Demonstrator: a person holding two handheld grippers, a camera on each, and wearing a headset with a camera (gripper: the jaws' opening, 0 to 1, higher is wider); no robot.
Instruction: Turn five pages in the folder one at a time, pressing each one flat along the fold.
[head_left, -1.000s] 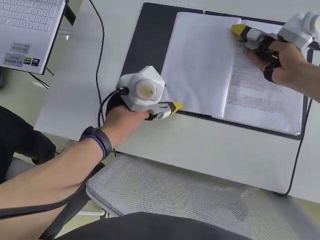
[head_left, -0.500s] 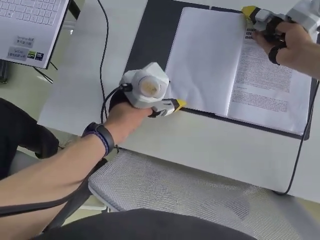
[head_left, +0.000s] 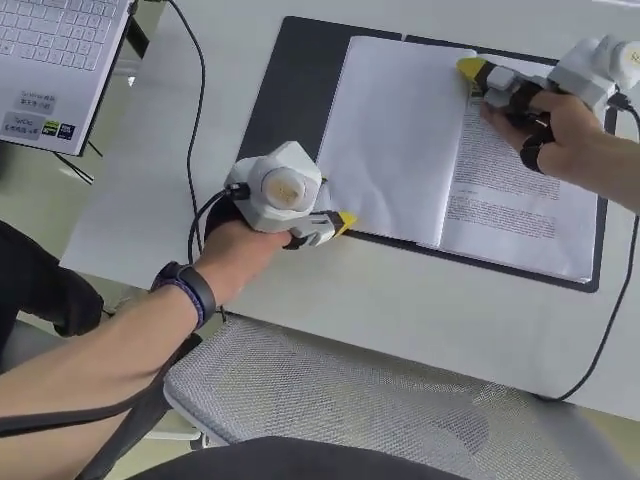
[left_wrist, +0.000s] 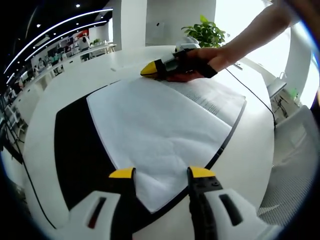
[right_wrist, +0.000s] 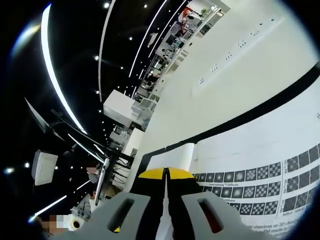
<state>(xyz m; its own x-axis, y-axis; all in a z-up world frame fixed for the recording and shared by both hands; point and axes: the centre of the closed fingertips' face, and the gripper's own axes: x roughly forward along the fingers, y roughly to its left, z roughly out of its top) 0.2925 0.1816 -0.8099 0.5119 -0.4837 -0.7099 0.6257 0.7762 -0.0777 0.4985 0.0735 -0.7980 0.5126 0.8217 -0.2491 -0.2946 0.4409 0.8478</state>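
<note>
A black folder (head_left: 290, 90) lies open on the white table. Its left page (head_left: 395, 130) is blank white and lies flat; its right page (head_left: 520, 190) is printed. My left gripper (head_left: 340, 220) rests at the blank page's near left corner. In the left gripper view it (left_wrist: 161, 173) is open, with that corner of the blank page (left_wrist: 150, 130) lying between the yellow tips. My right gripper (head_left: 470, 70) is shut, its tip down on the fold near the top of the pages. In the right gripper view the shut right gripper (right_wrist: 165, 174) points along the printed page (right_wrist: 260, 165).
A laptop (head_left: 60, 60) sits at the far left, with a black cable (head_left: 195, 100) running past it along the table. Another cable (head_left: 610, 310) hangs off the right edge. A grey mesh chair (head_left: 350, 390) stands below the table's near edge.
The right gripper slid up the fold to the top edge, then came back down a little. The left gripper stayed at the page's corner. The head camera shifted.
</note>
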